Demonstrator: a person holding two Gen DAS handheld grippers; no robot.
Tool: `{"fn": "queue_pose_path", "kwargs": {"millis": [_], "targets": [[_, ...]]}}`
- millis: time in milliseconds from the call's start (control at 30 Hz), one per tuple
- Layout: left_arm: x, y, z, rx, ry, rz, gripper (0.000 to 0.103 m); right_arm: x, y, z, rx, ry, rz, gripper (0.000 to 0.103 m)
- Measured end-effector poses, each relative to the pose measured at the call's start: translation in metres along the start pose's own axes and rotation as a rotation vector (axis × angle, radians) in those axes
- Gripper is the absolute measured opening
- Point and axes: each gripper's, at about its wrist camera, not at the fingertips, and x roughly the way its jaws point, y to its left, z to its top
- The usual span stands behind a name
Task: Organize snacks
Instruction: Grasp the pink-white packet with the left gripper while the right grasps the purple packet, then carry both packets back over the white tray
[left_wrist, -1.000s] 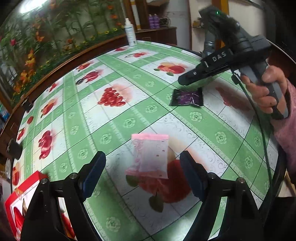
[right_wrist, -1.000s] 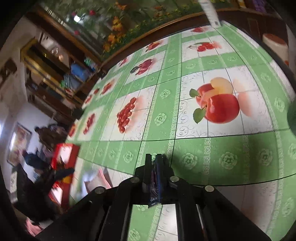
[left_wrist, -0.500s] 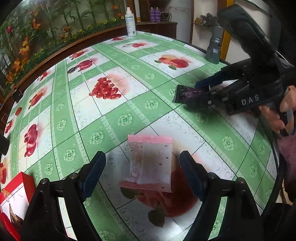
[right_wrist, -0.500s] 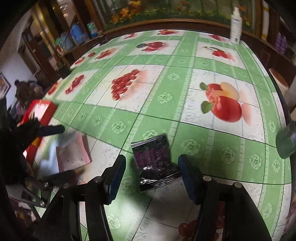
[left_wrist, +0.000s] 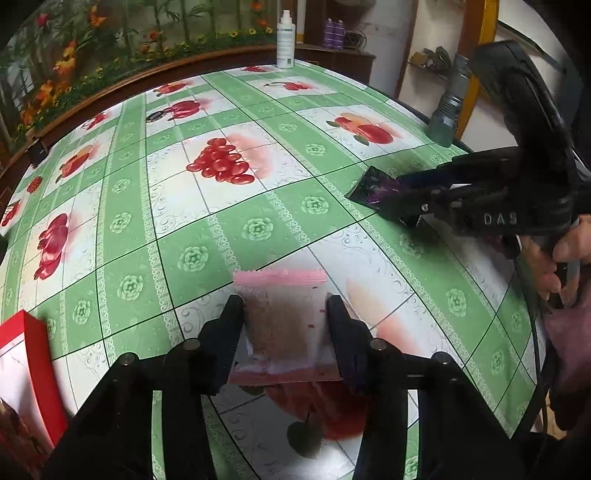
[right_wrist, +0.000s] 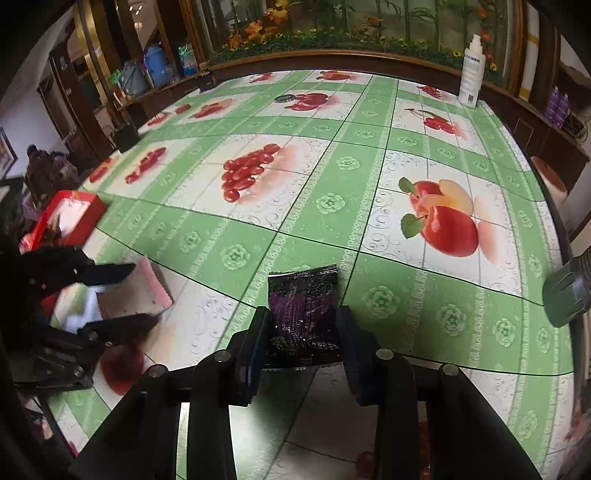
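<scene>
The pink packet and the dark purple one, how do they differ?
The pink snack packet is pale, with a see-through middle showing brownish contents; the purple snack packet is dark, glossy and opaque. The pink one lies between the fingers of the left gripper, the purple one between those of the right gripper. The pink one lies nearer the red box. Both are small flat sachets lying on the fruit-print tablecloth.

Flat on the surface (left_wrist: 258, 177): two snack packets, one (left_wrist: 284, 325) between the fingers of the left hand-held gripper (left_wrist: 284, 314), the other (right_wrist: 303, 314) to its right, between those of the right hand-held gripper (right_wrist: 303, 328). Far left, at the edge: box (right_wrist: 68, 218). Far back: bottle (left_wrist: 285, 38).
</scene>
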Motion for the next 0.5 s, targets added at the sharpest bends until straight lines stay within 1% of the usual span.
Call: {"fn": "queue_pose_path", "kwargs": {"millis": [100,200,367,433,500], "targets": [[-0.006,0.001,-0.006,-0.030,-0.020,0.009,0.036,0.000,-0.004,0.002,0.043,-0.009,0.041,0.037],[-0.012,0.007,-0.013,-0.082,-0.037,0.009,0.035,-0.003,-0.002,0.003,0.057,-0.030,0.102,0.037],[-0.026,0.017,-0.025,-0.133,-0.070,0.028,0.033,-0.005,0.008,0.005,0.069,-0.049,0.177,0.037],[-0.038,0.020,-0.029,-0.140,-0.095,0.026,0.033,-0.004,0.011,0.006,0.087,-0.047,0.203,0.037],[-0.049,0.019,-0.032,-0.138,-0.120,0.046,0.033,-0.003,0.015,0.007,0.102,-0.055,0.220,0.037]]}}
